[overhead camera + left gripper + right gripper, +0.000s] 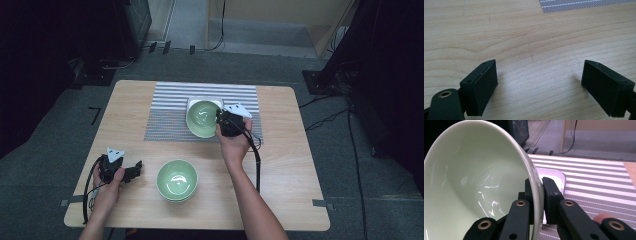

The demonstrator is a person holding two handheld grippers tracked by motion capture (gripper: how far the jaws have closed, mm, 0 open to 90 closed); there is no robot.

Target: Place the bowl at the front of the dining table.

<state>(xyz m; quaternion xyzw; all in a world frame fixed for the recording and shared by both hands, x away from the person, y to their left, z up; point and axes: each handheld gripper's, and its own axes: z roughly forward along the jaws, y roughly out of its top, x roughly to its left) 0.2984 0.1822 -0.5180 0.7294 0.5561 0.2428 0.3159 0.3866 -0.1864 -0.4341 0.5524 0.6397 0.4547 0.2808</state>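
Centre frame, high view: right gripper [223, 121] pinches the rim of a green bowl [202, 118] over a white tray [193, 101] on the striped mat [170, 112].
Second green bowl [177, 179] sits lower centre on the wooden table [285, 150]; left gripper [131, 171] idles lower left, likely parked to stay clear. Left gripper view: jaws wide apart over bare wood, nothing between. Right gripper view: jaws closed on the bowl [474, 182] wall, one inside, one outside; bowl tilted, tray [554, 176] right behind. Rim pinch probably suits lifting or setting down.
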